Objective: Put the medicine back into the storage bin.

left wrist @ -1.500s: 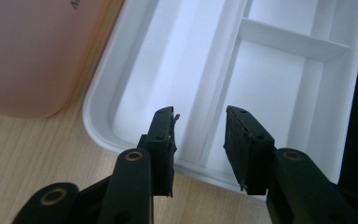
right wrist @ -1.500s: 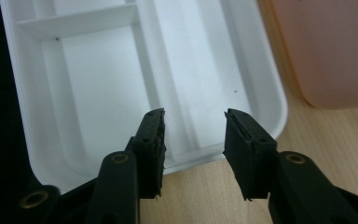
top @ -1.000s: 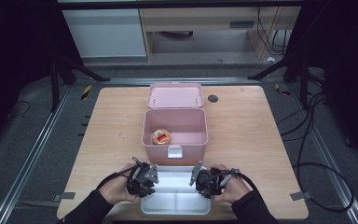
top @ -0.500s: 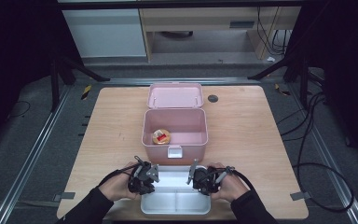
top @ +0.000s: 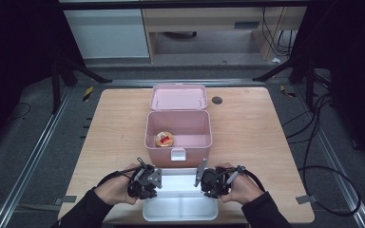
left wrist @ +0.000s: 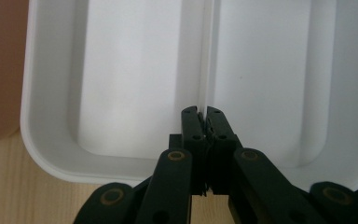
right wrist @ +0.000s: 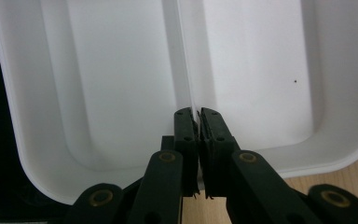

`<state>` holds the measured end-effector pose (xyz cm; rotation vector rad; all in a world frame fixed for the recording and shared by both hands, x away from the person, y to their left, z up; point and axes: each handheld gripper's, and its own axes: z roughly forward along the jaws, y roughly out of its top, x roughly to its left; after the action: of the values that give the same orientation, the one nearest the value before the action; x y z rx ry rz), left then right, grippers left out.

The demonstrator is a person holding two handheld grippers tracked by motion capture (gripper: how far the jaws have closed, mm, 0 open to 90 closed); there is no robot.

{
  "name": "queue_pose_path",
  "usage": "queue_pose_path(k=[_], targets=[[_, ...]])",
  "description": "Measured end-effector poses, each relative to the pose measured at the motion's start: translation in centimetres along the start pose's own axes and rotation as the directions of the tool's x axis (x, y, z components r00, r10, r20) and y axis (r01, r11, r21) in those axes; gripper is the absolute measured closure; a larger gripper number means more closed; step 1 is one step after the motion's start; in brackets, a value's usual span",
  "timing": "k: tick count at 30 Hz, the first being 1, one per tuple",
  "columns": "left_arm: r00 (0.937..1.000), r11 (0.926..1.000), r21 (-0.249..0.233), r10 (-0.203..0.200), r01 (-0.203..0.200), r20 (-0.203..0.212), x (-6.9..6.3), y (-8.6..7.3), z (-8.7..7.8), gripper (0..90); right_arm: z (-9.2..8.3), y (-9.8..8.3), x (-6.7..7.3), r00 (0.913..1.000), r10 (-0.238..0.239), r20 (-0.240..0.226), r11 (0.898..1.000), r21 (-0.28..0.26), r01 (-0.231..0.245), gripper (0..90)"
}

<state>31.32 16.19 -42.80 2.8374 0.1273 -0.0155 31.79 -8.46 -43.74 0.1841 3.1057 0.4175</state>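
White tray (top: 180, 209), low centre of the high view, at the table's (top: 252, 133) near edge. Your left gripper (left wrist: 202, 122) has just closed its jaws and pinches the tray's middle divider at one short end; your right gripper (right wrist: 194, 122) has done the same at the other end. Pink box (top: 178, 129), lid up, sits just above the tray, with a small round item (top: 164, 138) inside.

Both forearms come in from the near table edge. The left gripper (top: 153, 179) and right gripper (top: 203, 176) point inward toward each other, each with its 2 jaws just closed, pinching a thin white wall.
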Motion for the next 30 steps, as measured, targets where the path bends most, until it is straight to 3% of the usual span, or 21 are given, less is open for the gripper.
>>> queue_pose_path(k=[4,5,6,11,12,13,18,30], targets=[[0.9999,0.9999,-0.013,0.011,-0.011,-0.01,-0.4,0.6,-2.5,88.0,-2.3,0.4,0.3,0.9998,-0.02,0.009,1.0,-0.019,0.02,86.7],[0.9999,0.9999,-0.013,0.011,-0.011,-0.01,-0.4,0.6,-2.5,88.2,-3.0,0.6,0.3,0.9996,-0.023,0.013,0.999,-0.022,0.023,86.7],[0.9996,0.9997,-0.013,0.02,-0.02,-0.02,-0.4,0.9,-3.8,88.2,-3.6,0.8,0.4,0.9994,-0.027,0.022,0.999,-0.024,0.028,86.9],[0.9981,0.9991,-0.024,0.034,-0.036,-0.052,0.7,1.6,-6.9,88.1,-6.8,1.9,-0.1,0.9973,-0.045,0.057,0.998,-0.037,0.047,87.2],[0.9981,0.9991,-0.024,0.034,-0.036,-0.052,0.7,1.6,-6.9,88.1,-6.8,1.9,-0.1,0.9973,-0.045,0.057,0.998,-0.037,0.047,87.2],[0.9973,0.9986,-0.031,0.04,-0.042,-0.061,1.4,1.9,-8.0,88.1,-7.9,2.2,-0.7,0.9964,-0.045,0.072,0.998,-0.048,0.049,87.2],[0.9964,0.9987,-0.035,0.034,-0.037,-0.077,3.2,2.4,-10.1,88.1,-10.3,3.1,-2.6,0.994,-0.058,0.092,0.996,-0.06,0.064,87.2],[0.9922,0.9983,-0.046,0.031,-0.036,-0.121,7.4,3.1,-12.5,87.7,-12.7,4.6,-6.6,0.9888,-0.061,0.137,0.994,-0.076,0.072,87.0]])
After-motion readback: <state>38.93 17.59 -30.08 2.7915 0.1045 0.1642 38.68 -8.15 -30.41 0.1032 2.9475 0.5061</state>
